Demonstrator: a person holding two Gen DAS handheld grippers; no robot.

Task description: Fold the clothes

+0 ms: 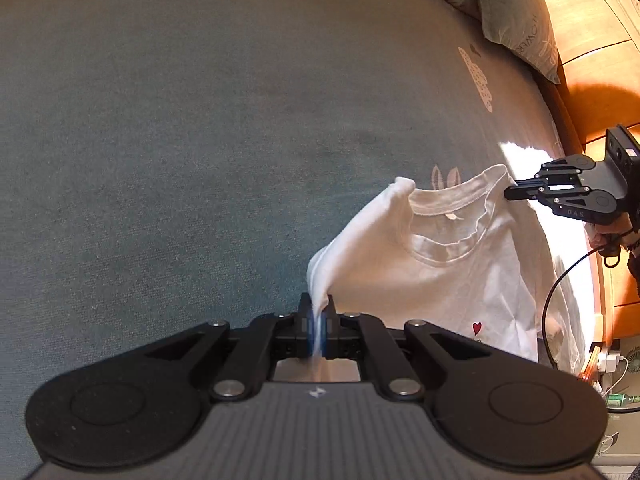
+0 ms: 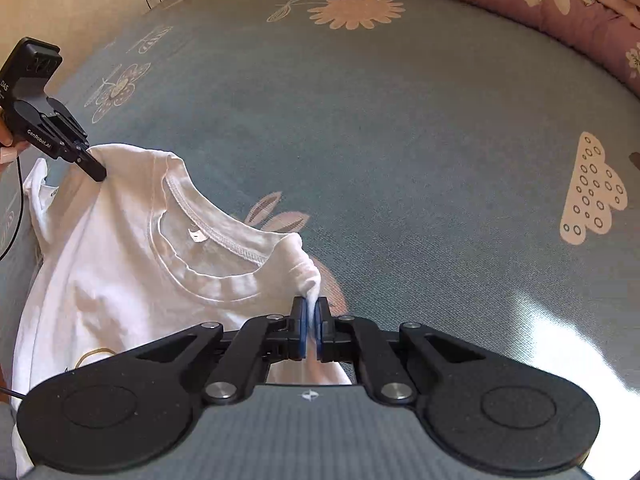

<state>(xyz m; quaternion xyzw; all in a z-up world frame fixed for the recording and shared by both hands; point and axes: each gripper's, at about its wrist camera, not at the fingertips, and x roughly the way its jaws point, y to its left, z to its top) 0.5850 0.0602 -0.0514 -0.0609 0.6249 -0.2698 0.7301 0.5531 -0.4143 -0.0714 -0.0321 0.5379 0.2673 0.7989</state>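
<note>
1. Our left gripper (image 1: pixel 319 320) is pressed together on a pinch of white cloth at 1 shoulder of the t-shirt (image 1: pixel 448 264); the fabric runs straight up out of the blue pads.
2. Our right gripper (image 2: pixel 311 320) is likewise clamped on the other shoulder, a small peak of cloth showing between its pads.
3. The t-shirt hangs between the 2 grippers, collar (image 2: pixel 216 236) uppermost and open toward us, its body trailing down toward the near edge of the bed (image 2: pixel 400 128). A small red heart (image 1: pixel 476 327) shows low on the front.
4. The shoulder line is the long axis here: it spans from one gripper to the other, so neither hand is nearer; each holds its own end.
5. We judge the next move turns on keeping that line taut and level while we lay the shirt flat on the bed's blue-green cover, which lies open beyond the collar.
6. A pink quilt (image 2: pixel 560 4) lies along the bed's far edge, well apart.
</note>
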